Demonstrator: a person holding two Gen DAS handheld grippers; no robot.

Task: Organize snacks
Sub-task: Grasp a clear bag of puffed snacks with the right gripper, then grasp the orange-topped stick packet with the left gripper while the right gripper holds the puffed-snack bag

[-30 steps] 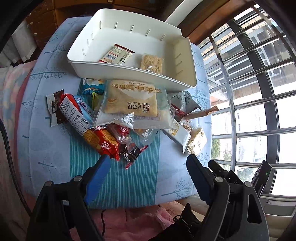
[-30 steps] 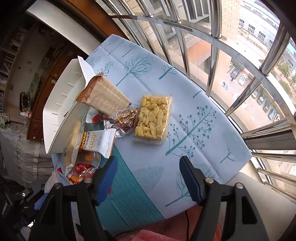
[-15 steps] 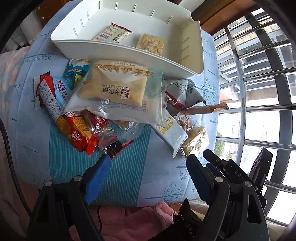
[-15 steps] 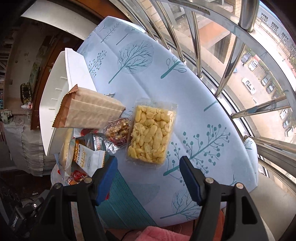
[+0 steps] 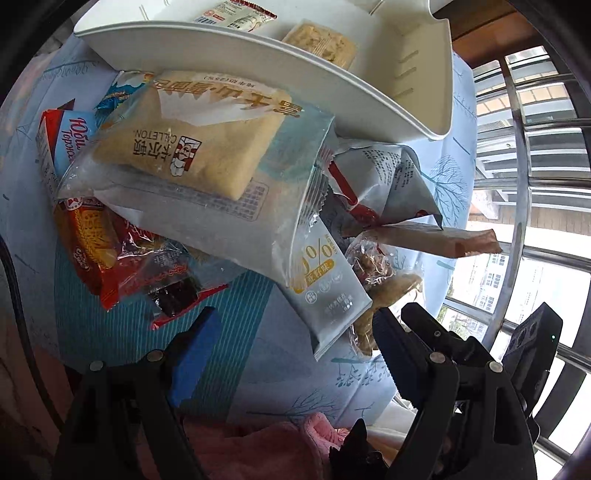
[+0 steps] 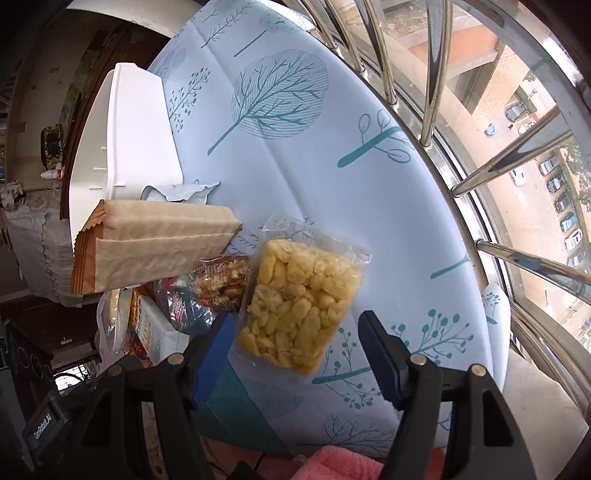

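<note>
A pile of snack packets lies on the tree-print cloth in front of a white tray [image 5: 369, 92]. The tray holds a white wrapped bar [image 5: 236, 14] and a small rice cake [image 5: 321, 44]. A large Carleton bread pack [image 5: 192, 147] tops the pile. My left gripper [image 5: 291, 347] is open, close over a grey-white pouch [image 5: 325, 291] and a red wrapper [image 5: 170, 280]. My right gripper [image 6: 295, 347] is open, its fingers either side of the near end of a clear pack of yellow puffs [image 6: 295, 306]. A brown paper packet [image 6: 155, 247] lies beside the tray [image 6: 136, 129].
Steel window bars [image 6: 432, 66] run along the table's far edge. A pink towel [image 6: 343, 461] lies at the near edge below the grippers. A red biscuit pack [image 5: 85, 236] and a blue packet [image 5: 122, 88] lie at the pile's left.
Both grippers have moved forward and down toward the snacks. The left now hovers close over the pile. The right now has the yellow puff pack between its fingers.
</note>
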